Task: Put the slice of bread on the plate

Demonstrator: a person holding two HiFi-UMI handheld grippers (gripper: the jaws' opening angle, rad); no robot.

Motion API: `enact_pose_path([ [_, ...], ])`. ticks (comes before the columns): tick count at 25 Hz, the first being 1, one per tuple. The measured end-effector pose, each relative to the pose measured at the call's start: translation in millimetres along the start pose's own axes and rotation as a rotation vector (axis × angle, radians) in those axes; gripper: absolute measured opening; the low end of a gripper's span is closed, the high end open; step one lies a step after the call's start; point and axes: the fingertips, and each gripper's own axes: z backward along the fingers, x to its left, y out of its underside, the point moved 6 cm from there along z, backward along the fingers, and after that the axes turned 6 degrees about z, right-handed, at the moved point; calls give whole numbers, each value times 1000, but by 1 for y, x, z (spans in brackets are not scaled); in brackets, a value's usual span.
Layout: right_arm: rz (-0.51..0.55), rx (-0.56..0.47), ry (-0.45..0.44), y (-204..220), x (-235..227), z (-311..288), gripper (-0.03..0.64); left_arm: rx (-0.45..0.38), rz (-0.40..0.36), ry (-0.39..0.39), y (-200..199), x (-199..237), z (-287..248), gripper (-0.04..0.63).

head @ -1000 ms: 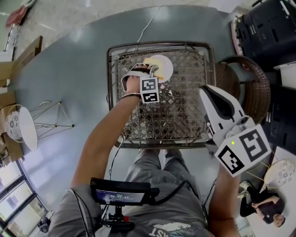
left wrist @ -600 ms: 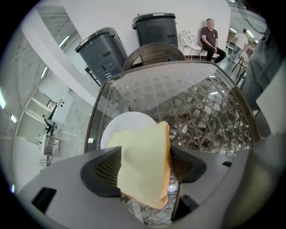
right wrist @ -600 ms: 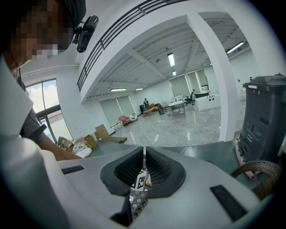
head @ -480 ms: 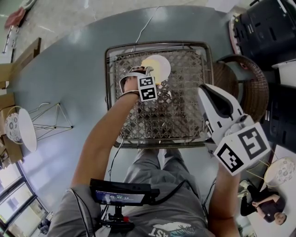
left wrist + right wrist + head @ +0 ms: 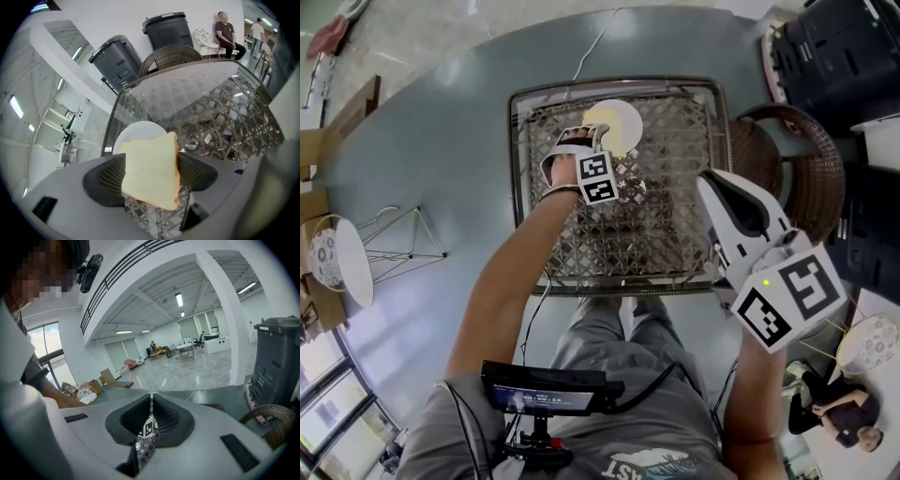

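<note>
Pale bread slice [image 5: 150, 171] sits between left gripper's [image 5: 151, 173] just-opened jaws at plate [image 5: 136, 133].

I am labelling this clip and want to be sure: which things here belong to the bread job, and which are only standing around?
Belong to the job:
bread
plate
table that the plate stands on

Only standing around:
bins
wicker chair
</note>
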Motion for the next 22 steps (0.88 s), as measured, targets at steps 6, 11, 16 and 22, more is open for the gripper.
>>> enact_pose_path([
  [6, 9, -9, -17, -6, 6, 4, 9, -38, 47, -31, -9, 10, 25, 339],
  [11, 27, -38, -43, -17, 15, 9, 9, -106, 114, -108, -16, 30, 70, 337],
  [16, 46, -70, -71, -30, 27, 14, 9, -199, 241, -159, -24, 51, 126, 337],
  [22, 75, -129, -112, -54, 52, 27, 9, -398, 403, -207, -41, 71, 225, 336],
])
